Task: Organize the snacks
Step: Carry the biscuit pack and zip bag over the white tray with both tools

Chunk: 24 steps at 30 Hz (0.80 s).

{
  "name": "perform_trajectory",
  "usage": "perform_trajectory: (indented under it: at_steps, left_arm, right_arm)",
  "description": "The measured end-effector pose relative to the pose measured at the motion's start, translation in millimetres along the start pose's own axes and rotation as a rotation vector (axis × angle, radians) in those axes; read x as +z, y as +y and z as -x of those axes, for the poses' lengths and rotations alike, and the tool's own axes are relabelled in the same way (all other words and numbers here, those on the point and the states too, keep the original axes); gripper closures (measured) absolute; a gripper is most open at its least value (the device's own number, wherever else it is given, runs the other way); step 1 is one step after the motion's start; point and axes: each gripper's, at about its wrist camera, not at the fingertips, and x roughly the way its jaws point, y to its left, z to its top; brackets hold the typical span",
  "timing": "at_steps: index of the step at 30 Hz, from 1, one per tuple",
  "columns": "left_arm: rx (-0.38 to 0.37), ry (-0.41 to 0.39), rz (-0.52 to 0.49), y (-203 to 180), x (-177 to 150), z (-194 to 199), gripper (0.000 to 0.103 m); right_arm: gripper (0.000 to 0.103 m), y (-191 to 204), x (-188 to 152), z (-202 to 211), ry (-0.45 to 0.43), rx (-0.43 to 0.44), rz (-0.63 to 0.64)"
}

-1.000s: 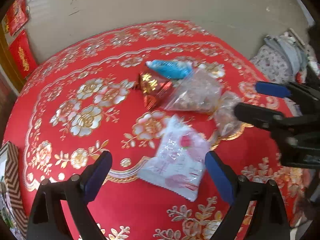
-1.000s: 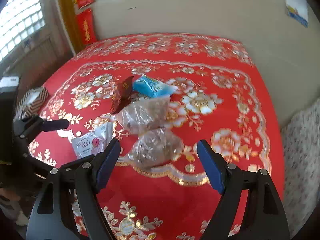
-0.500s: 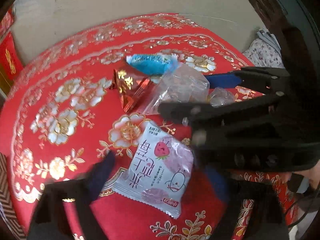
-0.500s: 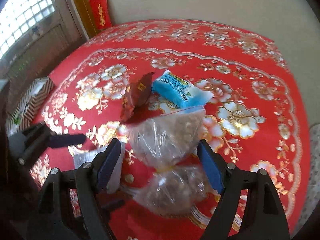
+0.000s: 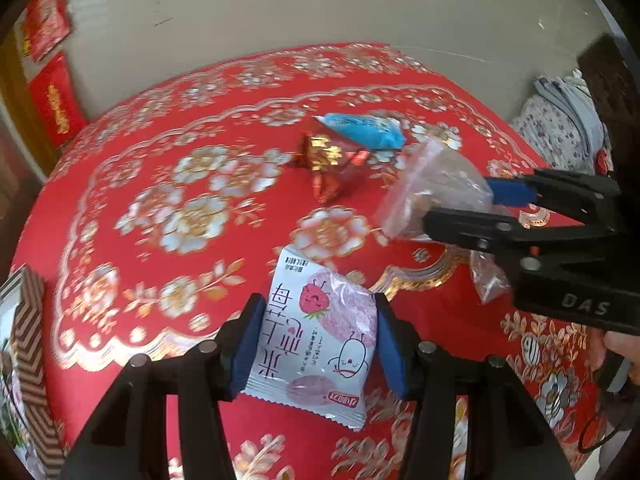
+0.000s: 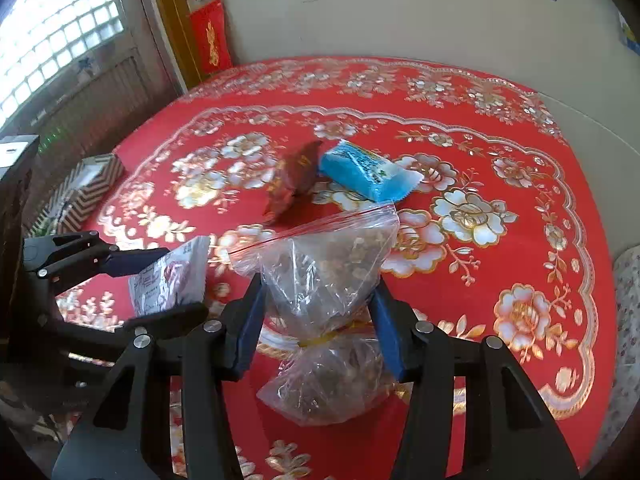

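Left gripper jaws closing around white strawberry snack packet on red tablecloth; light, crinkly, slippery, so pinch mid-body. Right gripper closing on clear zip bag above yellow tie; soft, lumpy.

A beige wall stands behind the table's red floral cloth; daylight pours through a glass-block window at left.

Bright window daylight, fisheye-warped, slightly blurred
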Motion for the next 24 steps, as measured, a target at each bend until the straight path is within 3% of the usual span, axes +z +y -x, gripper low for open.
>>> perform_trajectory:
  at_steps: [10,24]
  left_arm:
    - [0.076,-0.018,0.087,37.8,-22.8,22.2,0.047]
    - [0.178,-0.049,0.169,91.9,-51.7,54.8,0.047]
  right_arm:
    - [0.054,43.8,-7.0,12.2,-0.035,0.07,0.023]
    - [0.054,118.1,6.9,-1.3,-0.031,0.161,0.098]
